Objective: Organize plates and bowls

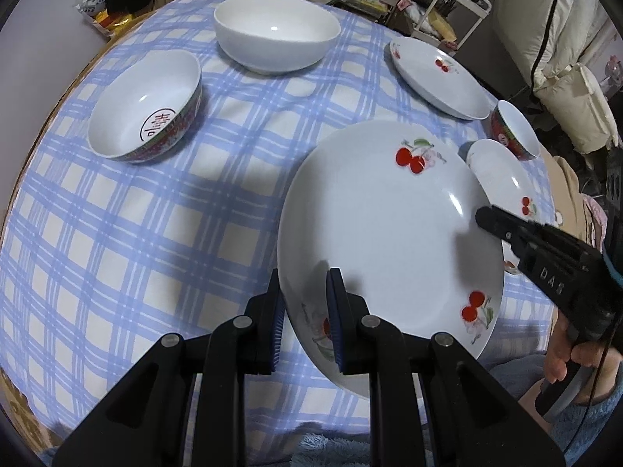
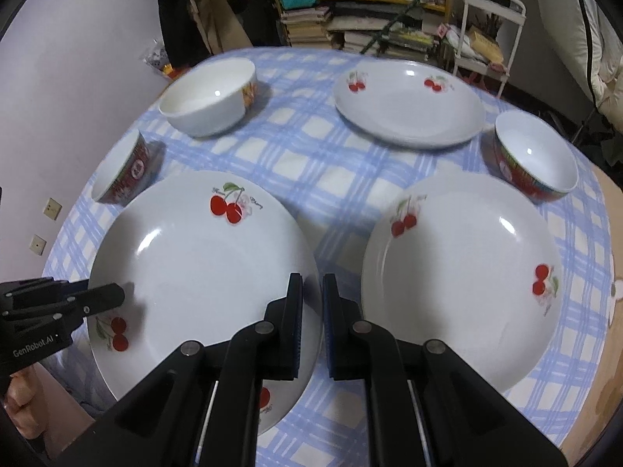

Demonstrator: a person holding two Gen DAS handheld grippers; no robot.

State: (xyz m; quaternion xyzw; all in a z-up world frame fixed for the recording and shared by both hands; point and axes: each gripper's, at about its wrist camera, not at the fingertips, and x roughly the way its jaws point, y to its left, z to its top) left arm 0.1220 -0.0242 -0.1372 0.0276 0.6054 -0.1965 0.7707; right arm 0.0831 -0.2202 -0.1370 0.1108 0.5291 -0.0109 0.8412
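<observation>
The left gripper (image 1: 307, 311) is clamped on the near rim of a cherry-patterned plate (image 1: 389, 233), one blue pad under the edge and one on top. The plate looks tilted and raised off the checked tablecloth (image 1: 136, 253), which suits carrying it to a stack rather than sliding it over the cloth.

The right gripper (image 2: 311, 311) has its jaws drawn together at the opposite rim of the same plate. From its own camera the plate edge seems to pass between the pads, but from the left wrist view only a dark fingertip shows at the rim, so it is unclear whether it pinches the edge or merely steadies it. A hold on both sides would keep so wide and shallow a dish from tipping.

Just beside it, to the right, lies a second cherry plate (image 2: 459, 272) flat on the cloth, probably the place for the held one, since like goes with like. A third cherry plate (image 2: 409, 109) sits further back, well apart. The bowls remain scattered: a plain white bowl (image 1: 276, 31) at the far side, a red-banded bowl (image 1: 148, 109) on the left, and another red-banded bowl (image 2: 533, 155) by the right edge. None is nested, so the sorting appears to be at an early stage.
</observation>
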